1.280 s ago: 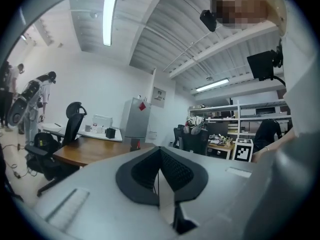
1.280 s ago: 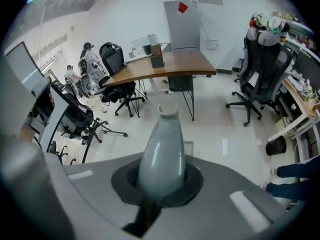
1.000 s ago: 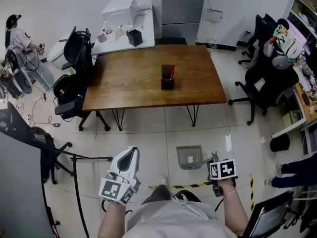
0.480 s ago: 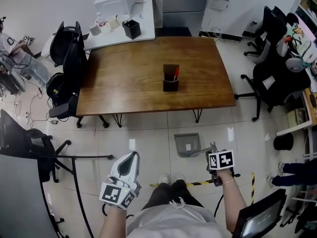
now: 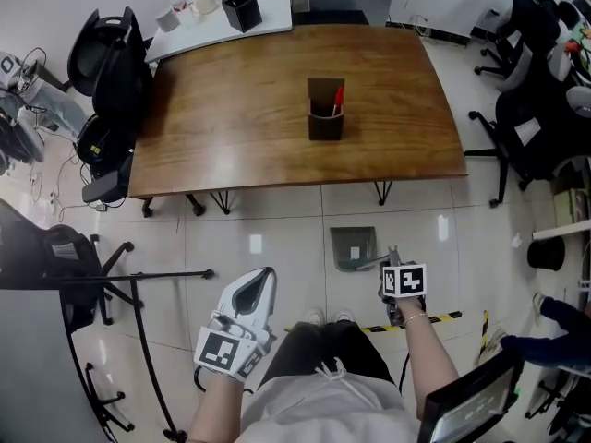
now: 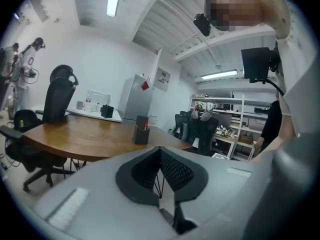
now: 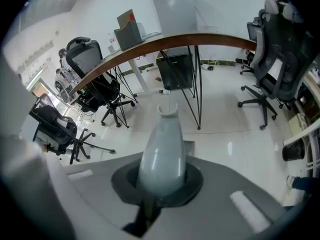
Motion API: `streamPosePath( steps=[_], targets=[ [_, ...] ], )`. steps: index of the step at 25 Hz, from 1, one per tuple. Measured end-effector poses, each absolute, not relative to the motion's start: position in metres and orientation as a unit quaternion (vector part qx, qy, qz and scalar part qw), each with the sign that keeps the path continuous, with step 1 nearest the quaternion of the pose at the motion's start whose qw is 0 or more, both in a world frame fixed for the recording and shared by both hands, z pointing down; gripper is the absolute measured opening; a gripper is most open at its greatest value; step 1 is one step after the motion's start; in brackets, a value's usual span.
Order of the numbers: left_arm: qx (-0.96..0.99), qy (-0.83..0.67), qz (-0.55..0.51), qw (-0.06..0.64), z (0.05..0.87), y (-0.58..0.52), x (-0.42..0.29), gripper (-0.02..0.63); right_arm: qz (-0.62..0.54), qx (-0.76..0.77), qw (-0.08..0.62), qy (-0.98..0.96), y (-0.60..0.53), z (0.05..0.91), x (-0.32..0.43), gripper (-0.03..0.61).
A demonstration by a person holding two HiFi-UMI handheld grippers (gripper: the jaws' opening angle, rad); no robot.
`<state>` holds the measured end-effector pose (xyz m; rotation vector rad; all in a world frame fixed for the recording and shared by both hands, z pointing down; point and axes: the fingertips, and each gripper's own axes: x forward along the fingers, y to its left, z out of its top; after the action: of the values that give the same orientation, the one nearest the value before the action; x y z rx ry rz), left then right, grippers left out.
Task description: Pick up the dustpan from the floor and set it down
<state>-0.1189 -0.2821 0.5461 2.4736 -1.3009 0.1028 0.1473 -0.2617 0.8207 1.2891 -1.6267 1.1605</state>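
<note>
Dustpan (image 5: 354, 247): grey, low over the pale floor tiles just in front of the worktop's (image 5: 231, 109) near edge. No view settles whether it touches the floor. Open tile lies to its left and right. The closest obstacles are the worktop's thin black legs (image 5: 380, 192) beyond it and the yellow-and-black tape strip (image 5: 443, 319) on the floor nearer the person. Office chairs (image 5: 111, 53) stand well apart at the sides.

Its long axis runs diagonally in the head view, with the wide mouth toward the worktop and the handle (image 7: 162, 154) slanting back to the person's right. The right claw (image 5: 391, 262) is closed on that handle, whose notched tip sticks out past the jaws. The left claw (image 5: 268, 272) has its jaws together with nothing between them, held off to the left.

A pale label in the pan is too small to read. The cubes carry only black-and-white square patterns.
</note>
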Motion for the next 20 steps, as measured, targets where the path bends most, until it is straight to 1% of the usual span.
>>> streamPosePath(
  steps=[2,4,5,6,8,9,10,11,16,20],
  targets=[
    [0.868,-0.463,0.031,0.178,0.547,-0.283,-0.122,0.015,0.444,0.511,0.384,-0.628,-0.258,0.822,0.147,0.002],
    [0.870,-0.459,0.033,0.176,0.543,-0.281,-0.120,0.015,0.433,0.515,0.412,-0.614,-0.250,0.827,0.151,0.007],
    [0.872,-0.456,0.035,0.173,0.539,-0.279,-0.119,0.015,0.430,0.511,0.423,-0.612,-0.245,0.829,0.151,0.111],
    [0.874,-0.454,0.036,0.170,0.536,-0.278,-0.118,0.015,0.431,0.506,0.425,-0.614,-0.241,0.831,0.150,0.249],
    [0.875,-0.453,0.035,0.167,0.530,-0.277,-0.118,0.015,0.434,0.503,0.415,-0.622,-0.238,0.832,0.146,0.364],
    [0.874,-0.454,0.033,0.168,0.528,-0.277,-0.119,0.015,0.435,0.505,0.408,-0.624,-0.237,0.831,0.145,0.470],
    [0.874,-0.454,0.031,0.171,0.526,-0.276,-0.119,0.015,0.434,0.510,0.404,-0.623,-0.236,0.829,0.146,0.549],
    [0.874,-0.453,0.030,0.174,0.523,-0.274,-0.119,0.015,0.431,0.517,0.402,-0.621,-0.234,0.826,0.148,0.584],
    [0.884,-0.432,0.028,0.175,0.500,-0.262,-0.110,0.015,0.384,0.547,0.421,-0.613,-0.227,0.789,0.164,0.583],
    [0.892,-0.417,0.016,0.171,0.472,-0.252,-0.112,0.015,0.357,0.563,0.404,-0.626,-0.218,0.733,0.162,0.583]
  ],
)
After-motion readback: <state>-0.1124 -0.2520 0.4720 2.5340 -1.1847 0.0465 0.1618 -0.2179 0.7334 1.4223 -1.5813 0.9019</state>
